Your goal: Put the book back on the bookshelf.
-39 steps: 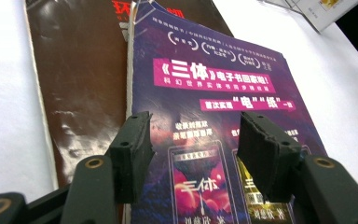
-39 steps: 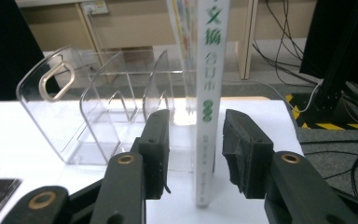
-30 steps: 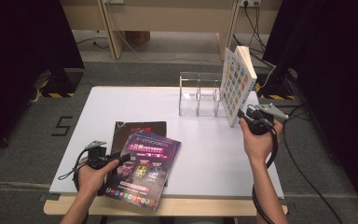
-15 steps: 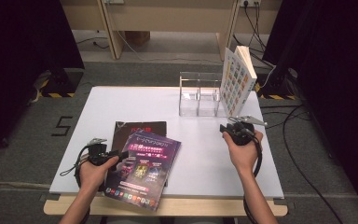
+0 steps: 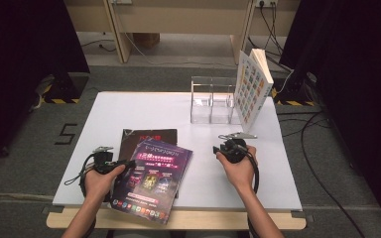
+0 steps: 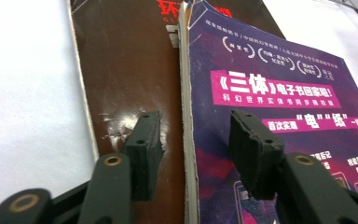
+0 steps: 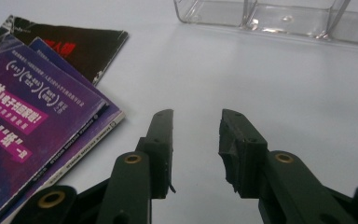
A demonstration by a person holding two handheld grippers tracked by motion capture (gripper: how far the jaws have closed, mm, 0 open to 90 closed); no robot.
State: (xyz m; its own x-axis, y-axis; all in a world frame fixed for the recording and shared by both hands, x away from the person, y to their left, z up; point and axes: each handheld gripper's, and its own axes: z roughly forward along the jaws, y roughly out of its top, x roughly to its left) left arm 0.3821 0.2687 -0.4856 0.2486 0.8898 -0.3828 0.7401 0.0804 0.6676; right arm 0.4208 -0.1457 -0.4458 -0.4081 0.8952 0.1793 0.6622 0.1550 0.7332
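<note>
A purple magazine (image 5: pixel 154 178) lies at the table's front on top of a dark brown one (image 5: pixel 146 135). My left gripper (image 5: pixel 124 163) is at the purple magazine's left edge. In the left gripper view its jaws (image 6: pixel 193 126) straddle that edge (image 6: pixel 186 93), one over the brown cover (image 6: pixel 126 70), the other over the purple cover (image 6: pixel 279 93). They have just been closing, with gaps still showing at the pads. My right gripper (image 5: pixel 224 148) hovers low over bare table, open; its jaws (image 7: pixel 196 119) have just widened a little, with nothing between them.
A clear acrylic rack (image 5: pixel 211 99) stands at the back of the white table (image 5: pixel 144 109). A thick book with a colourful cover (image 5: pixel 250 87) stands upright at the rack's right end. The rack's near compartments (image 7: pixel 270 14) lie ahead of the right gripper.
The right hand has come down and left from the standing book to the middle of the table. The left gripper's jaws have narrowed around the purple magazine's edge.
</note>
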